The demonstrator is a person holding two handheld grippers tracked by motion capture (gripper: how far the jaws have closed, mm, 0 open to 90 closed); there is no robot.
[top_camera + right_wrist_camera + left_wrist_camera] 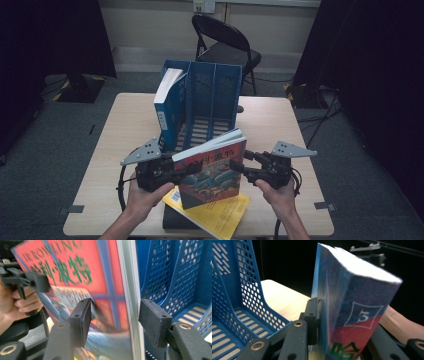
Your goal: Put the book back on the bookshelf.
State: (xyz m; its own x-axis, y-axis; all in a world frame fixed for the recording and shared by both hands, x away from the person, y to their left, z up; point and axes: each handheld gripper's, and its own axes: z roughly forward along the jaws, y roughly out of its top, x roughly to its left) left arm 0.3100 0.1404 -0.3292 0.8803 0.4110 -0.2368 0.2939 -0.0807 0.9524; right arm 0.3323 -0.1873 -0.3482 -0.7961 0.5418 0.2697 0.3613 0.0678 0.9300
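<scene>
Red-and-blue book (214,172), blue perforated rack (212,97)

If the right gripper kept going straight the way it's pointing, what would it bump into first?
Most likely the red book: its edge already sits between the right gripper's open fingers. Behind it stands the blue file rack, though depth is hard to judge.

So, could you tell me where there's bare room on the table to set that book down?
Free: table right of the blue file rack, and the left side beside it. The rack's two right slots stand empty. Crowded: the front edge, with the yellow book under the held book.
</scene>
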